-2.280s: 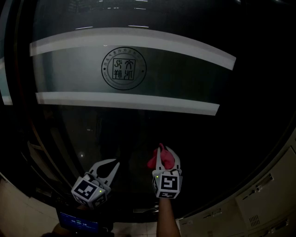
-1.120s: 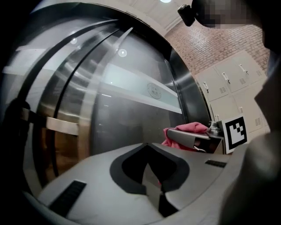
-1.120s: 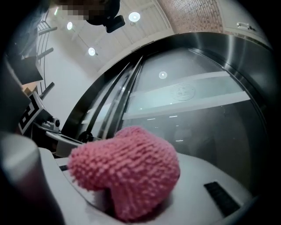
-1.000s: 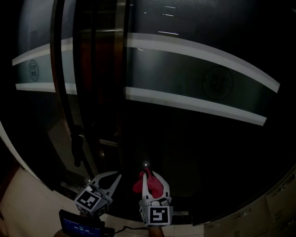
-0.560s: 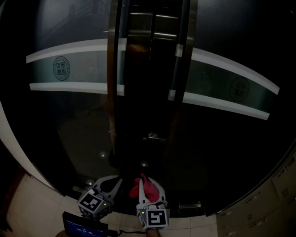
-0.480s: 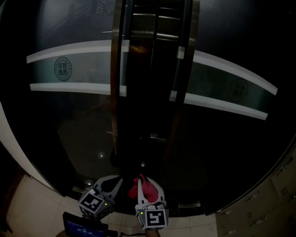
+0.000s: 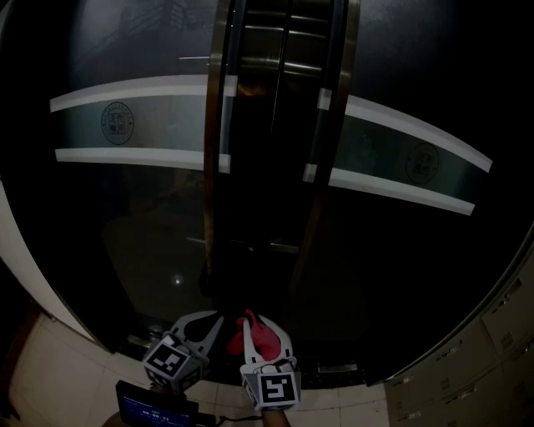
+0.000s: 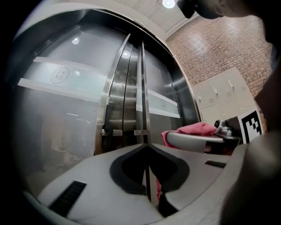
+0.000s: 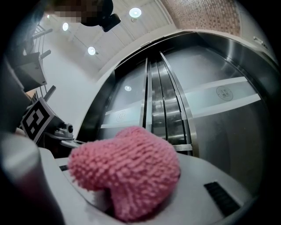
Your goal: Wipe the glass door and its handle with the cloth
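Dark glass doors (image 7: 125, 242) fill the head view, crossed by two frosted bands with a round seal (image 7: 117, 123). Two tall metal handles, left (image 7: 219, 150) and right (image 7: 327, 133), stand at the middle seam. The handles also show in the left gripper view (image 8: 141, 96) and the right gripper view (image 9: 147, 101). Low in front of the seam, my right gripper (image 7: 250, 324) is shut on a pink cloth (image 7: 257, 335), which bulges between its jaws (image 9: 127, 171). Beside it, my left gripper (image 7: 215, 320) is shut on nothing, tips touching (image 8: 147, 147). Neither gripper touches the glass.
Beige lockers (image 7: 467, 367) stand at the lower right, with a brick wall (image 8: 219, 48) above them. Pale floor tiles (image 7: 50, 367) lie below the door. A small lit screen (image 7: 154, 409) sits under my left gripper. Ceiling lamps (image 9: 135, 12) shine overhead.
The view has swung from a single pane with a seal to the middle seam and its handles. Both grippers sit lower in frame and closer together, the cloth still held.
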The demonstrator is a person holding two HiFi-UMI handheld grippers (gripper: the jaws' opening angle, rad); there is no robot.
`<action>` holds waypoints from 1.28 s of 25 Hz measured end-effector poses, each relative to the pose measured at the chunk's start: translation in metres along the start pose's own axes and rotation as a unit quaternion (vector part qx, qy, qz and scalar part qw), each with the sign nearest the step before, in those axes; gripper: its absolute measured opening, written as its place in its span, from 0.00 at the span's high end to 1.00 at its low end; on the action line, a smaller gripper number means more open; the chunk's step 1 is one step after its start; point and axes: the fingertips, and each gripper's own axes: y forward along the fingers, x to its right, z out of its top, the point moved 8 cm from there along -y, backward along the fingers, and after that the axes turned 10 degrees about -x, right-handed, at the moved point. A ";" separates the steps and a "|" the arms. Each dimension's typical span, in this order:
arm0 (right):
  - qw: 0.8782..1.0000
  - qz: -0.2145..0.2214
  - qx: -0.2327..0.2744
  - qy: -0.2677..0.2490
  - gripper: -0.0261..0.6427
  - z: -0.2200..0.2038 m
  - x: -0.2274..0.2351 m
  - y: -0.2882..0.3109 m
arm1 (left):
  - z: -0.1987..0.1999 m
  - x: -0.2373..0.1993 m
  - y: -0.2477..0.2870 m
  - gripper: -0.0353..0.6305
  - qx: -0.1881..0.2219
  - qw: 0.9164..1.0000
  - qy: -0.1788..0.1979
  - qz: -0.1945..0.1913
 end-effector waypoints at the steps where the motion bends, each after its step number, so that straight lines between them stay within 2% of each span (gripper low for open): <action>1: 1.000 0.000 0.001 -0.001 0.89 0.001 0.001 -0.001 | 0.001 0.001 0.001 0.93 0.000 1.000 0.000 -0.003; 10: 1.000 0.000 0.003 -0.017 0.89 0.011 0.008 0.004 | 0.015 0.003 0.010 0.93 0.017 1.000 -0.003 -0.009; 15: 0.999 -0.002 0.007 -0.032 0.89 0.036 0.026 0.014 | 0.028 0.000 0.015 0.93 0.012 0.999 -0.008 -0.033; 18: 0.997 -0.015 0.024 -0.068 0.89 0.072 0.057 0.027 | 0.043 -0.003 0.025 0.93 0.008 0.998 0.001 -0.056; 20: 0.992 -0.026 0.060 -0.104 0.89 0.103 0.084 0.039 | 0.051 -0.007 0.036 0.93 0.012 0.998 0.008 -0.064; 24: 0.982 -0.029 0.115 -0.150 0.89 0.175 0.130 0.066 | 0.069 -0.011 0.057 0.93 0.030 0.998 0.011 -0.053; 32: 0.957 -0.037 0.145 -0.249 0.89 0.317 0.190 0.116 | 0.089 -0.013 0.102 0.93 0.062 0.998 0.015 -0.022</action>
